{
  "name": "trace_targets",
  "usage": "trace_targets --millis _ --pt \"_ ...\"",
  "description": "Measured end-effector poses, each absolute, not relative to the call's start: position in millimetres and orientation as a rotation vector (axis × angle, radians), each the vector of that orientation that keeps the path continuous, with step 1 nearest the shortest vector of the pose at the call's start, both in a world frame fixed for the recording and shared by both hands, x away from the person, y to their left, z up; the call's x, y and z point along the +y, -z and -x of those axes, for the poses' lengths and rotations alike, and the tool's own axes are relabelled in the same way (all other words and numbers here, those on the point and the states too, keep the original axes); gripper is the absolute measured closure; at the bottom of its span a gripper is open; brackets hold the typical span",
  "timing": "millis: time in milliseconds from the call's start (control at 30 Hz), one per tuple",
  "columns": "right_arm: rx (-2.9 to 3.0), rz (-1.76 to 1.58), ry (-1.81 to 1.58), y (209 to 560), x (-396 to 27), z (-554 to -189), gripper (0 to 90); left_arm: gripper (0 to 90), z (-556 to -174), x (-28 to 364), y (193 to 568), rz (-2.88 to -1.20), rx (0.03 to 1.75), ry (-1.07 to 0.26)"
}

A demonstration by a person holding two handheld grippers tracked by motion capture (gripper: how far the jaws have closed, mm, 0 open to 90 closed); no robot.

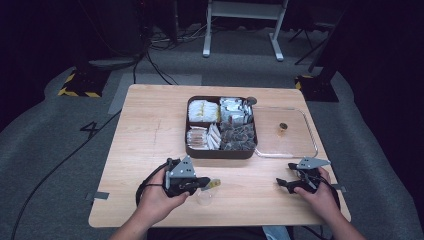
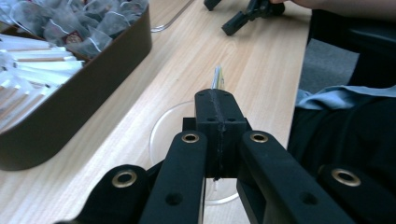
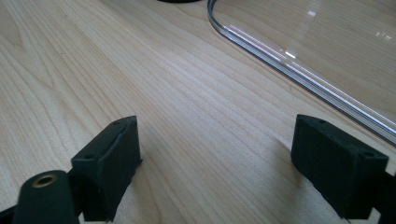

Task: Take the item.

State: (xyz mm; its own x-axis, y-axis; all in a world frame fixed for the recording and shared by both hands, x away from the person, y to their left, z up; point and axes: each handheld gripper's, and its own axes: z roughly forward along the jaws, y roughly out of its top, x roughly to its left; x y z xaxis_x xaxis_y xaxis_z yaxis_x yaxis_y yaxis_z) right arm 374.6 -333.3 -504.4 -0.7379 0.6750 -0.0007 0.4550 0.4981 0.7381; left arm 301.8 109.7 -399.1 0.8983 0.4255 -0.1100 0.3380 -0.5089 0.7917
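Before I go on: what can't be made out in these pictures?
- Thin yellowish packet in the left tongs: left gripper view, mostly hidden by shut jaws; print unreadable.
- Small clear glass cup: contents hidden by the tongs.
- Small brown object on the clear lid: high view, too small.

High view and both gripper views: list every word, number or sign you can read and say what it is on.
"4": a dark mark on the grey carpet floor, left of the light wooden table.
Print on the sachets in the dark brown compartment tray: too small and blurred to read.
Nothing else legible.
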Motion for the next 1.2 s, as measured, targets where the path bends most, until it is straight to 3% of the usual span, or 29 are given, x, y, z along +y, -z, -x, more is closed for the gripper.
trace_targets --millis 100,333,633,1200 --pt "2.456 -0.953 -1.081 504 -333 -375 15.7 77.1 -302 111 399 -2.118 0.572 -0.091" --pt "2.456 -0.953 -1.081 504 -333 -375 15.7 68.7 -303 112 397 -2.109 0.571 -0.107" --pt "2.456 -0.952 -1.081 504 -333 -375 15.7 50.5 -322 116 392 -2.112 0.649 -0.201" --pt "2.459 -0.948 -1.082 504 -333 -376 15.7 42.8 -332 159 388 -2.111 0.783 -0.326"
